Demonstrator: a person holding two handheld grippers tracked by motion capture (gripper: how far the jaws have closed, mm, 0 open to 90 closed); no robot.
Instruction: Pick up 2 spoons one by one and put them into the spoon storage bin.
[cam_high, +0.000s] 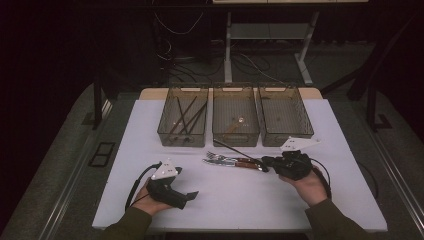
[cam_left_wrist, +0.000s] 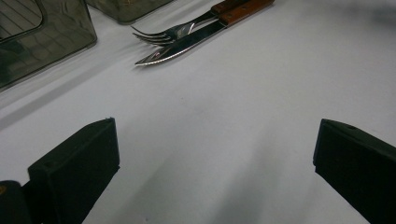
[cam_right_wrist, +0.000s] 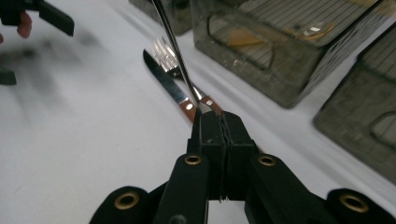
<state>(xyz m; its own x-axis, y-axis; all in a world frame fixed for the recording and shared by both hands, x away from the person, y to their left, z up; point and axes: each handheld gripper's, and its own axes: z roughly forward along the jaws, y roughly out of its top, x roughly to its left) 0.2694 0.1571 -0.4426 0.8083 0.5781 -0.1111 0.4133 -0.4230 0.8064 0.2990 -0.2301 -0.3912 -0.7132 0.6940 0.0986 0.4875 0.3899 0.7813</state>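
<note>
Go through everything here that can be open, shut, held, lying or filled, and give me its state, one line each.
Left claw: open, nothing between its jaws, low over the table.
Right claw: shut on the thin dark stick.
Thin dark stick: gripped at one end, slanting up off the table.
Fork: lying flat.
Knife: lying flat beside the fork.
Left bin: holds several dark sticks.
Middle bin: holds a light-coloured utensil.
Right bin: contents unclear.

**Three cameras, one desk**

The high view looks forward and down from the person's side, taking in the whole desk and three bins from afar. Each hand-held gripper's view skims low and close over the surface. All three share the fork and knife.
</note>
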